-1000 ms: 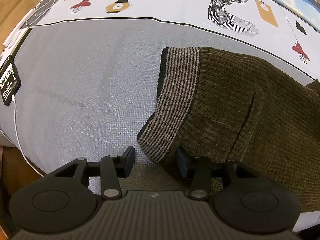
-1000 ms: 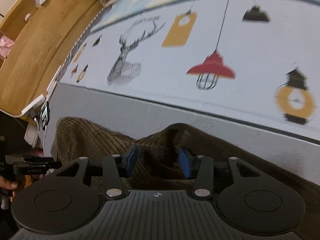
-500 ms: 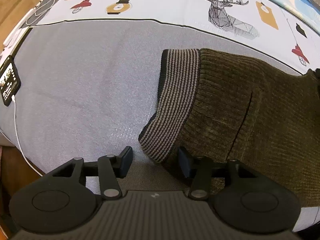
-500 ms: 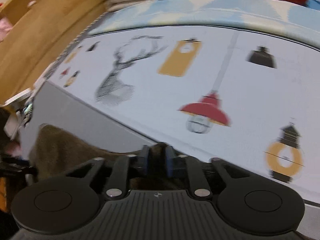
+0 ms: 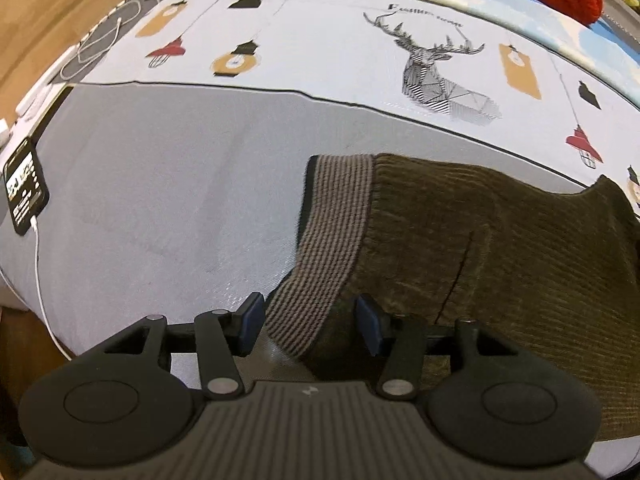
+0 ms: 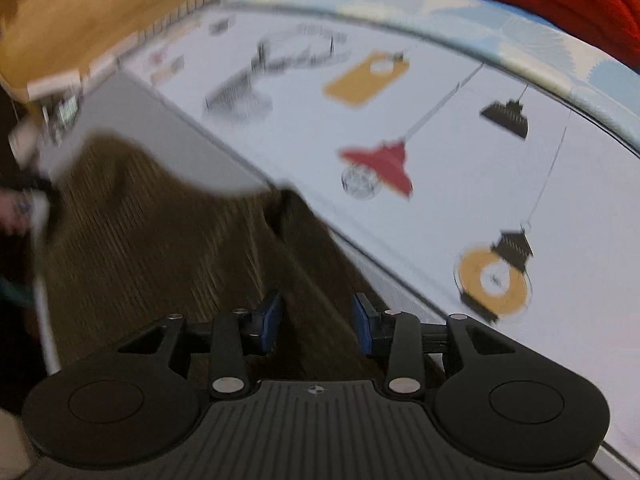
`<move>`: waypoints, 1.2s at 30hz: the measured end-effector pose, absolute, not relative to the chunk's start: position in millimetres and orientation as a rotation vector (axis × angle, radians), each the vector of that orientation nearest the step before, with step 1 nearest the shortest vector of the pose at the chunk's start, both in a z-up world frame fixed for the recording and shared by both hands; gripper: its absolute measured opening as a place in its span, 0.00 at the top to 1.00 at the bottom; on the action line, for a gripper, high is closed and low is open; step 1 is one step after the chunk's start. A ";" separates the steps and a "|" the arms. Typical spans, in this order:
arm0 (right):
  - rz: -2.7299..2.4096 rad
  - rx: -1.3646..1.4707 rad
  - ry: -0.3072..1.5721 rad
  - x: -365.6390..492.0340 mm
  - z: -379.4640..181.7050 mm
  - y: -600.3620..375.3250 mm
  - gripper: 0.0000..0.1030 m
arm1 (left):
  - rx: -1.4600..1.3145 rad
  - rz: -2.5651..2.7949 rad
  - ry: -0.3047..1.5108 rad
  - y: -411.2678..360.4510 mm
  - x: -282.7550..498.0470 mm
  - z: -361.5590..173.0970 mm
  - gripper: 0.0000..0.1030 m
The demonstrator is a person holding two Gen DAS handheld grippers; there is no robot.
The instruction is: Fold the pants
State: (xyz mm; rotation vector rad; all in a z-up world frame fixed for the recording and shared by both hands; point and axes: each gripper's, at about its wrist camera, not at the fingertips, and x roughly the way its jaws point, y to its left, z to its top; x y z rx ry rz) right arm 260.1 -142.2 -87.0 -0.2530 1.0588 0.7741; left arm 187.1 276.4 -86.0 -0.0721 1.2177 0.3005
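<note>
Olive-brown corduroy pants (image 5: pixel 480 248) lie on the grey sheet (image 5: pixel 160 200), their striped waistband (image 5: pixel 336 216) facing left. In the left wrist view my left gripper (image 5: pixel 309 322) is open. The waistband's near corner sits between its fingers, and neither pad presses on it. In the blurred right wrist view the pants (image 6: pixel 160 248) spread to the left. A raised fold of them runs up between the fingers of my right gripper (image 6: pixel 316 322). Its jaws are opening, with a gap showing on both sides of the cloth.
A printed sheet with a deer (image 5: pixel 440 72) and lamps covers the bed beyond the grey part. A phone (image 5: pixel 26 188) on a white cable (image 5: pixel 40 280) lies at the left edge. A red knit item (image 6: pixel 540 0) is at the far side. A blurred hand (image 6: pixel 16 208) shows at far left.
The right jaws closed on a fold of the pants half a second ago and have now widened. The right view has rolled and lifted a little. The left gripper has hardly moved.
</note>
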 end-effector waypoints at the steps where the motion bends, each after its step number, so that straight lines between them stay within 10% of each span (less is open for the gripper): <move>1: 0.770 -0.287 1.064 257.7 -91.8 -140.3 0.61 | -0.066 0.305 1.214 274.8 187.6 -85.2 0.45; 6: 0.753 -0.309 1.015 258.3 -95.5 -138.9 0.97 | -0.074 0.299 1.173 269.0 190.4 -80.2 0.46; 16: 0.691 -0.277 0.965 256.5 -90.1 -143.6 0.93 | -0.077 0.253 1.107 254.8 199.2 -71.3 0.46; 23: 0.750 -0.322 0.944 240.6 -60.6 -167.9 0.61 | -0.087 0.239 1.102 253.7 202.0 -69.8 0.46; 36: 0.617 -0.427 0.995 230.8 -92.7 -185.2 0.75 | -0.057 0.167 1.093 227.5 209.2 -68.2 0.46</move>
